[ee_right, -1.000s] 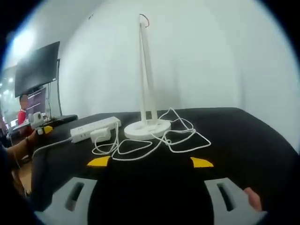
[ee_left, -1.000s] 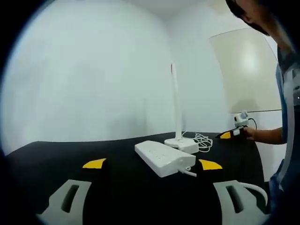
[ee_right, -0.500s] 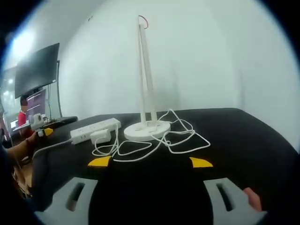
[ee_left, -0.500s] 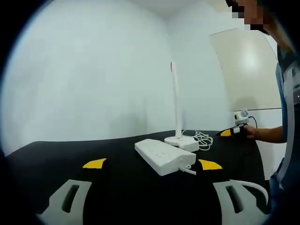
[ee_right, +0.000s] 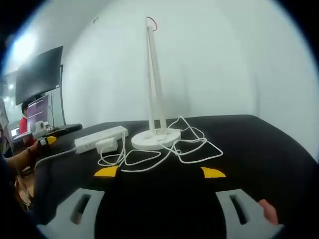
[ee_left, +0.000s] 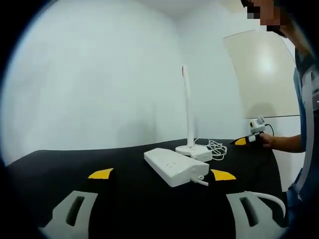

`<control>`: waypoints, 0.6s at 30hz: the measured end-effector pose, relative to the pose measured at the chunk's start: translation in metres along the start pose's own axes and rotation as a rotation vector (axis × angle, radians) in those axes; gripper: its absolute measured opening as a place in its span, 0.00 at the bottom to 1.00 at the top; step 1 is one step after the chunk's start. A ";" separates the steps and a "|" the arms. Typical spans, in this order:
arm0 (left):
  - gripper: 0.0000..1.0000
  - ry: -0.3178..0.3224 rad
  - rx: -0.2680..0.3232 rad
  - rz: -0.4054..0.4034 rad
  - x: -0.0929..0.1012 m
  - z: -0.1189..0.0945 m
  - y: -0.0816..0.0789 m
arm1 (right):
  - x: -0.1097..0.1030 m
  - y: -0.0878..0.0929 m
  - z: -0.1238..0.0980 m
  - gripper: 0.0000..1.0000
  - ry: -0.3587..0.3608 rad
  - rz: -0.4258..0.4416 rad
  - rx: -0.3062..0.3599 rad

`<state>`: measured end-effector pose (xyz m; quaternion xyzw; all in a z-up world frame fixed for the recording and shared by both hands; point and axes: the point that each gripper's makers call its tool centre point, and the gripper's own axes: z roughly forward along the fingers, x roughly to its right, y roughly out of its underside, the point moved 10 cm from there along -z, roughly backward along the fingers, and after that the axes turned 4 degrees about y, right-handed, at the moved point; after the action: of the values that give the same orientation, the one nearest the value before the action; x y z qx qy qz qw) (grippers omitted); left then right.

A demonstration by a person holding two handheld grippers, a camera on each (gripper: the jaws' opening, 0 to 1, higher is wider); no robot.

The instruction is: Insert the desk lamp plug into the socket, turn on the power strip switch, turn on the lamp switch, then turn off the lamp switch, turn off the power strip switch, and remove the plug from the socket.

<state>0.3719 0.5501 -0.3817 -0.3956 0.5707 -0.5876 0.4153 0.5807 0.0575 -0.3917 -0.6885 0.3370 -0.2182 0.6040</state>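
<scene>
A white power strip (ee_left: 174,169) lies on the black table (ee_left: 124,199), just beyond my open left gripper (ee_left: 161,175), whose jaws hold nothing. Behind the strip stands the tall white desk lamp (ee_left: 188,112), with its white plug (ee_left: 202,155) lying by the lamp's base. In the right gripper view the lamp (ee_right: 154,79) rises from its round base (ee_right: 156,138). Its loose cord (ee_right: 172,152) coils in front and runs to the plug (ee_right: 107,144), which rests beside the power strip (ee_right: 101,135). My right gripper (ee_right: 159,172) is open and empty, short of the cord.
The right gripper (ee_left: 248,141) is held in a hand at the table's far right edge; the left gripper (ee_right: 42,139) sits at the left edge. A dark monitor (ee_right: 40,74) stands at back left. A pale panel (ee_left: 264,74) hangs on the wall.
</scene>
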 end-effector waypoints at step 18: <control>0.70 -0.026 -0.001 -0.014 -0.003 0.001 0.000 | -0.004 -0.001 -0.003 0.60 -0.004 0.002 0.013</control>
<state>0.3736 0.5527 -0.3815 -0.4074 0.5629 -0.5849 0.4183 0.5764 0.0581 -0.3893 -0.6845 0.3353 -0.2185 0.6094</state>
